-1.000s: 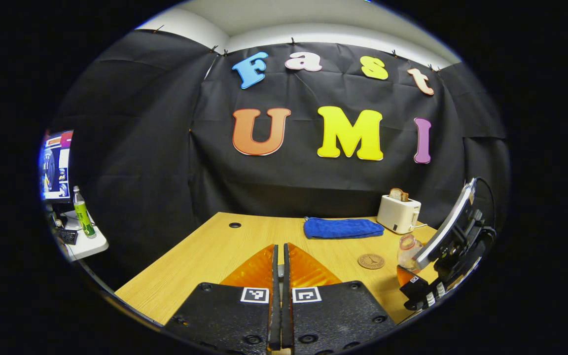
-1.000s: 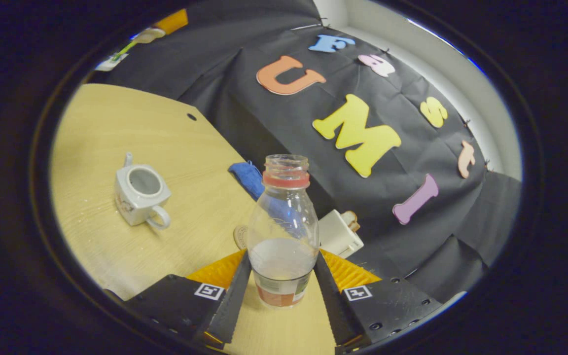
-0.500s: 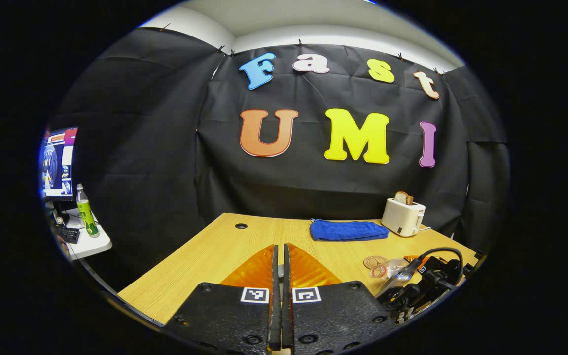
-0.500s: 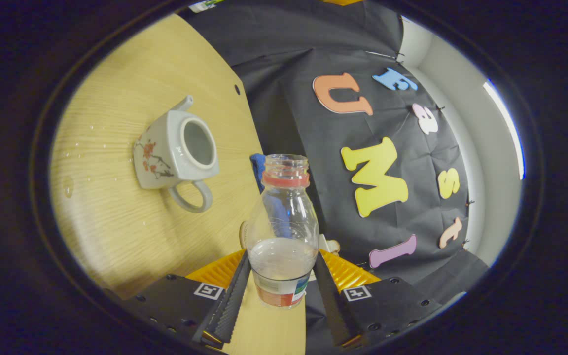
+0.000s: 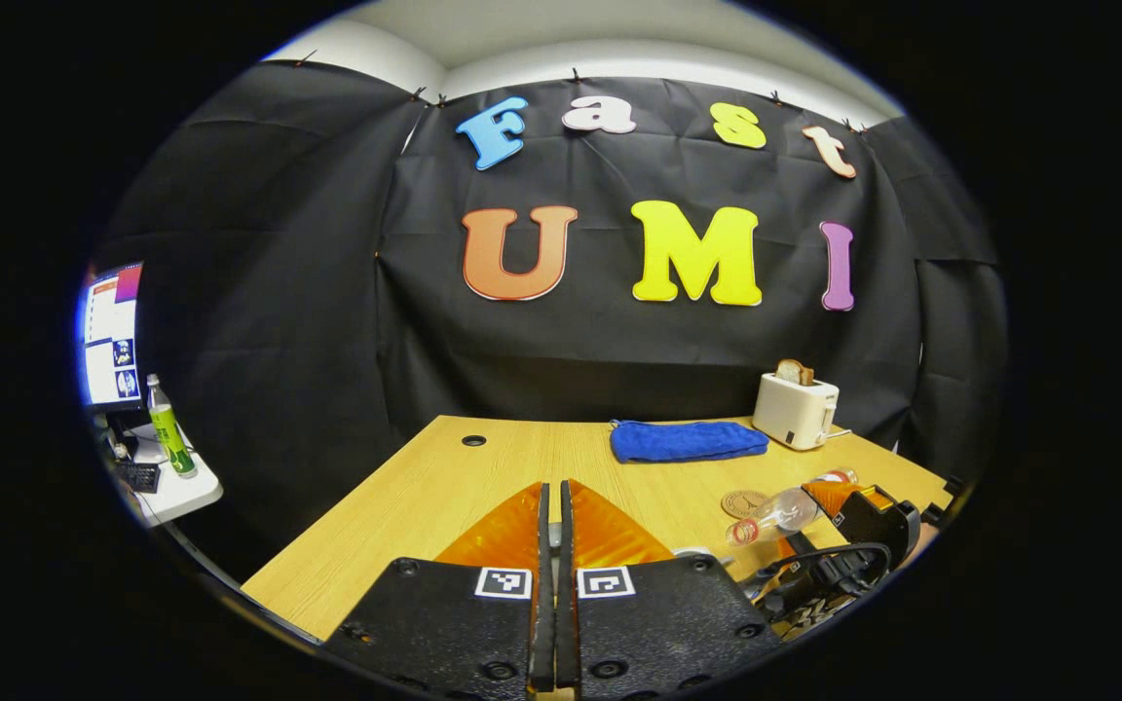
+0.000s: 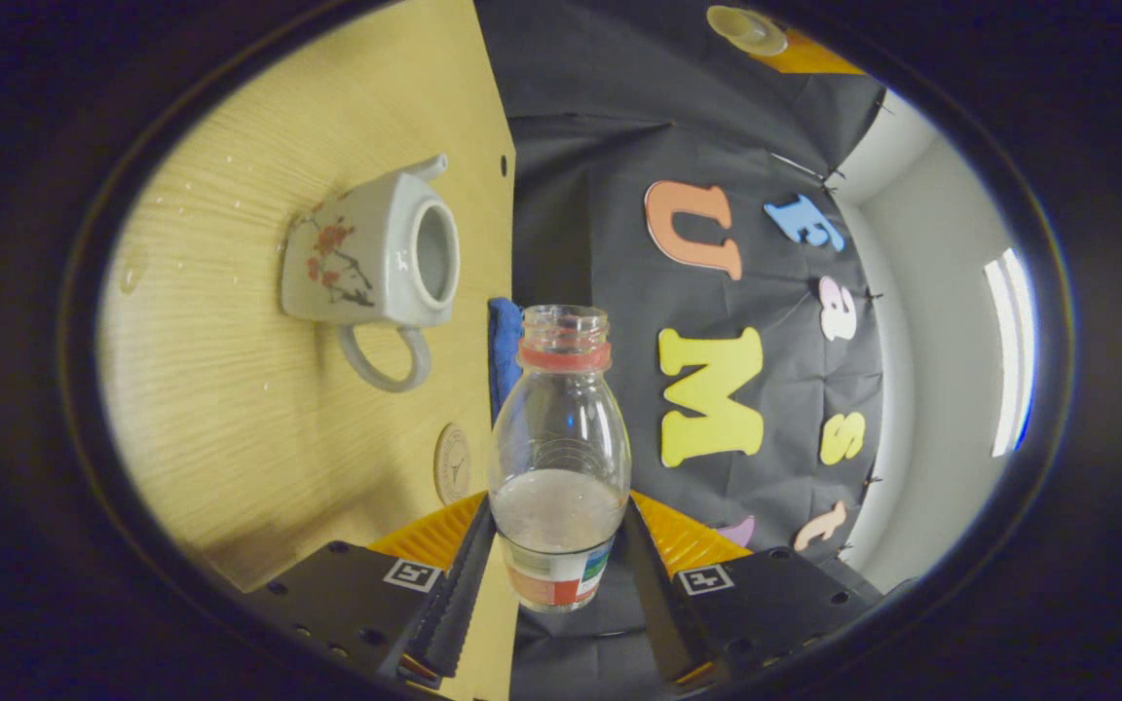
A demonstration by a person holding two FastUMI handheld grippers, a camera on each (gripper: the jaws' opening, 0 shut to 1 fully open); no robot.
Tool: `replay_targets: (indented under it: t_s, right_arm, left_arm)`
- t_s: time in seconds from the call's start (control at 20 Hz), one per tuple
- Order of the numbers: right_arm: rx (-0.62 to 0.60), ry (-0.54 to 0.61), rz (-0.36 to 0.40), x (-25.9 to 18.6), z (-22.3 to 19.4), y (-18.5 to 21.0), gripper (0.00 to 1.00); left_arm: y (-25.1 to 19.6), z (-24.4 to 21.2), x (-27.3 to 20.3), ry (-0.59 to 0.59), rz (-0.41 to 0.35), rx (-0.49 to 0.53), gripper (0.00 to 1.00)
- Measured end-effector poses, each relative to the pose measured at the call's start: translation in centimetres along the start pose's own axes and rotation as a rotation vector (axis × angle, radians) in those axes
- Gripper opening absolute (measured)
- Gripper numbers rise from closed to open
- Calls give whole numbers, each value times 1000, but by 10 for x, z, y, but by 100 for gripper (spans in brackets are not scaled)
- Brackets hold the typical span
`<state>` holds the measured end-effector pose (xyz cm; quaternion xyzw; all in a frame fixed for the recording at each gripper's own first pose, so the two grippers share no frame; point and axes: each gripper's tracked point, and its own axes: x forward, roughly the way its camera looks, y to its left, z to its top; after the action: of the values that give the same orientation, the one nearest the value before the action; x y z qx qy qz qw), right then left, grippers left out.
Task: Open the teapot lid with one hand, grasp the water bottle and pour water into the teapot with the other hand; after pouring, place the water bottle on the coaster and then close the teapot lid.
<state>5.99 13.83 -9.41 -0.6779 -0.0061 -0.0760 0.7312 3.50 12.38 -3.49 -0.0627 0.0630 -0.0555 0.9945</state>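
Your right gripper [image 6: 558, 560] pinches the clear plastic water bottle with the red neck ring [image 6: 559, 458], one finger pressed on each side near its bottom. You have tipped it over on its side, and its open mouth points toward the white square teapot with red flowers [image 6: 371, 263]. Some water sits low in the bottle. The teapot stands on the light wooden table [image 6: 230, 409] with its top hole open and its round handle facing you. Small wet drops lie on the wood near the pot. The round brown coaster [image 6: 453, 463] lies flat on the table between the teapot and your gripper, just beside the bottle. A blue folded cloth [image 6: 503, 341] peeks out behind the bottle's neck.

Your left gripper [image 5: 552, 584] has its two fingers pressed close together, with something small and pale nipped between the tips; you cannot tell what it is. In the left gripper view, the tipped bottle [image 5: 783, 510] lies low at the right, over the table, near the coaster [image 5: 745, 503]. The blue cloth [image 5: 688, 440] and a white toaster with bread in it [image 5: 795, 409] sit at the far side of the table [image 5: 425, 487].
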Motion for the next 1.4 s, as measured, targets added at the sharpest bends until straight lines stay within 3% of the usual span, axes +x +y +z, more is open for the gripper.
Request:
replay_targets:
  t_s: [0.65, 1.4]
  right_arm:
    - [-304, -25, -49, 3, 11, -2, 73]
    - [-565, -81, -264, 7, 33, -48, 75]
  left_arm:
    - [7, -4, 1, 15, 27, 62, 3]
    - [12, -11, 3, 46, 32, 74, 3]
